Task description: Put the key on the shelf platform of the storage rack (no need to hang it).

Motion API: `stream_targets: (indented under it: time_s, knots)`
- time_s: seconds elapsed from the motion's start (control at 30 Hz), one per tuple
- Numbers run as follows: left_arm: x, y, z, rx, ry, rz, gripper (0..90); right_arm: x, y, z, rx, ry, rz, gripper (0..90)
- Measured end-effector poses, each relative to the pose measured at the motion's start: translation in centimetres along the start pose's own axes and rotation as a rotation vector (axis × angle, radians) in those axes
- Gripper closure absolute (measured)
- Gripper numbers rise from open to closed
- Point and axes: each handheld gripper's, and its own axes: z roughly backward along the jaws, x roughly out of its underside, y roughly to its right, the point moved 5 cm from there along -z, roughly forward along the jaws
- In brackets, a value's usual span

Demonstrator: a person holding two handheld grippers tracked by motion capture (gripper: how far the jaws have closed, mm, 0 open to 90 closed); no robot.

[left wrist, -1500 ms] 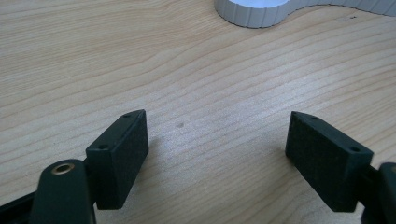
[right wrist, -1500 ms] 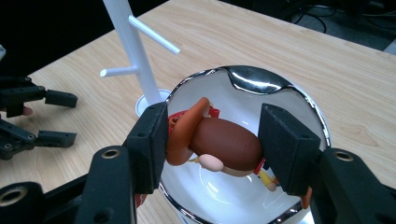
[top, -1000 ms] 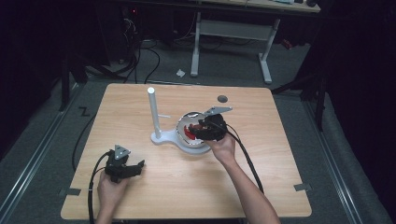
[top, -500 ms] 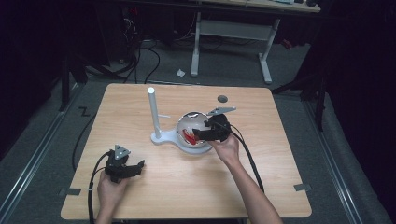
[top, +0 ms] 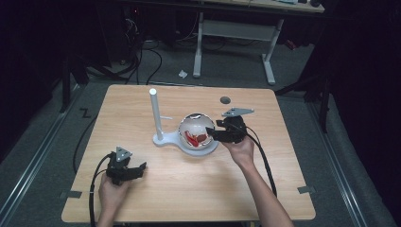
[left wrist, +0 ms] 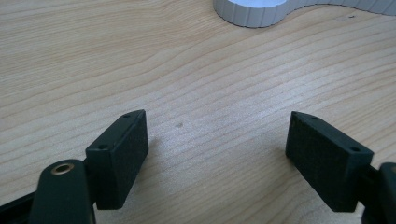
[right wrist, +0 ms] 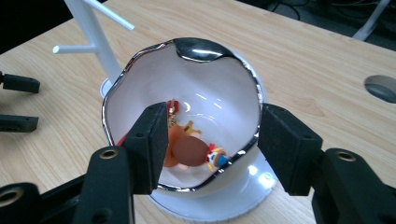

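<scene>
A white bowl (top: 209,124) with a silver rim sits on the round foot of a white stand whose post (top: 154,113) rises at its left. Small red and orange toy figures (top: 195,138) lie inside the bowl (right wrist: 210,79); the figures (right wrist: 187,151) rest at the bottom. My right gripper (top: 211,134) hovers at the bowl's right rim. Its jaws have just been closing, they still stand apart, and nothing is pinched between them (right wrist: 214,126). My left gripper (top: 139,169) rests open near the table's front left, over bare wood (left wrist: 217,126).
The stand's white foot (left wrist: 254,11) lies just ahead of the left gripper. A grey round cap (top: 225,100) is set in the wooden table (top: 189,189) behind the bowl. A white-legged desk (top: 231,28) and cables lie on the floor beyond.
My right gripper has drawn back to the right, from over the bowl to its right rim, and lifted a little. The left gripper has stayed where it was.
</scene>
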Motion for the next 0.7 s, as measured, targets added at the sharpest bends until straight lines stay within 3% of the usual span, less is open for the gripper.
stream_targets:
  time_s: [0.2, 0.7]
  knots:
    - [0.0, 0.0, 0.0, -0.002, 0.000, -0.004, 21.3, 0.1, 0.9, 1.9, 0.001, 0.033, -0.024, 45.8]
    - [0.0, 0.0, 0.0, -0.002, -0.001, -0.004, 21.3, -0.1, 1.3, 4.8, 0.036, 0.072, -0.015, 43.5]
